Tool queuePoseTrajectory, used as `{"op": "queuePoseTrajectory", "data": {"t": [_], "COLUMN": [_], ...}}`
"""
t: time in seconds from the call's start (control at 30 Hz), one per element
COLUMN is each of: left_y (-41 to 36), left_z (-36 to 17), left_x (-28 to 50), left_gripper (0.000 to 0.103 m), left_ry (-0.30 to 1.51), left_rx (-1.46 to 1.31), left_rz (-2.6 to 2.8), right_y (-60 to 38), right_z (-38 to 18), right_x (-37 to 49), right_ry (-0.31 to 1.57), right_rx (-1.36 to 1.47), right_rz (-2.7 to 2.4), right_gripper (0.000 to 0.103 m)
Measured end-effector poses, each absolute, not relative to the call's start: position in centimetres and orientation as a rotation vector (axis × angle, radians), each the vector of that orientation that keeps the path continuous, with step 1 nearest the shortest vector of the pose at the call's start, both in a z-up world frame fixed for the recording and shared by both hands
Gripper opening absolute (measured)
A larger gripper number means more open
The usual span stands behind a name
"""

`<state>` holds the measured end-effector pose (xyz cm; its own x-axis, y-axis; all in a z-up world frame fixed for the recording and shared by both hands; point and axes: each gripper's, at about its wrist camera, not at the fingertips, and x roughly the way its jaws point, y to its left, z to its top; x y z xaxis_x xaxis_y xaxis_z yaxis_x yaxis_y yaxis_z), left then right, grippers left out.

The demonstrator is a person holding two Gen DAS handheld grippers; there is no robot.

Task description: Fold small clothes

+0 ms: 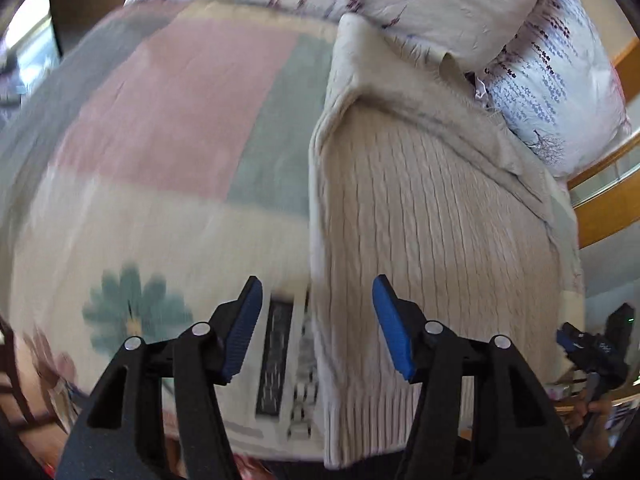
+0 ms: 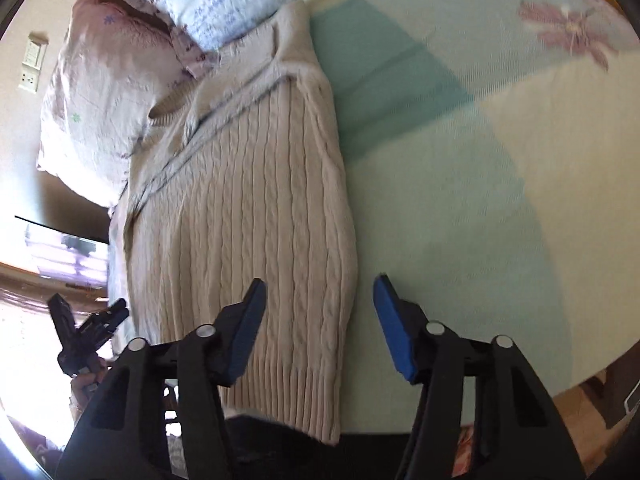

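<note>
A cream cable-knit sweater (image 1: 432, 216) lies folded into a long strip on the bed, collar end toward the pillows, ribbed hem toward me. It also shows in the right wrist view (image 2: 256, 208). My left gripper (image 1: 318, 328) is open and empty, hovering above the sweater's left edge near the hem. My right gripper (image 2: 320, 328) is open and empty above the sweater's right edge near the hem. The other gripper shows at the edge of each view, the right one in the left wrist view (image 1: 596, 348) and the left one in the right wrist view (image 2: 86, 332).
The bedspread (image 1: 168, 120) has pink, green and cream blocks with flower prints. Patterned pillows (image 1: 548, 80) lie at the head of the bed, also in the right wrist view (image 2: 216, 0). A wooden bed frame (image 1: 608, 208) runs at the right. A wall socket (image 2: 32, 64) is at left.
</note>
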<state>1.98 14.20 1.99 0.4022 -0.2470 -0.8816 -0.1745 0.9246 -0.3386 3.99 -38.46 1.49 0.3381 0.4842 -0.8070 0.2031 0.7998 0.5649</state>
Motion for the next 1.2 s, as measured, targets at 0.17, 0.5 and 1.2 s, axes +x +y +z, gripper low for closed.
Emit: {"op": "queuePoseTrajectory", "data": {"t": [0.17,0.5,1.2], "left_y": [13.7,12.3,15.9], "left_z": [1.1,0.1,6.8], "left_x": [-2.3,-3.9,26.1], "left_gripper": [0.042,0.007,0.069], "left_ry": [1.156,1.213,1.008], "left_rx": [-0.565,-0.739,-0.435], "left_rz": [-0.119,-0.160,-0.099], "right_y": [-37.5,-35.9,-39.7], "right_z": [-0.4,-1.2,4.2], "right_x": [1.8,-0.3,25.6], "right_ry": [1.322,1.328,0.925], "right_rx": [0.836,0.922,1.016], "right_rz": [0.339,0.415,0.251], "right_gripper": [0.021,0.008,0.063]}}
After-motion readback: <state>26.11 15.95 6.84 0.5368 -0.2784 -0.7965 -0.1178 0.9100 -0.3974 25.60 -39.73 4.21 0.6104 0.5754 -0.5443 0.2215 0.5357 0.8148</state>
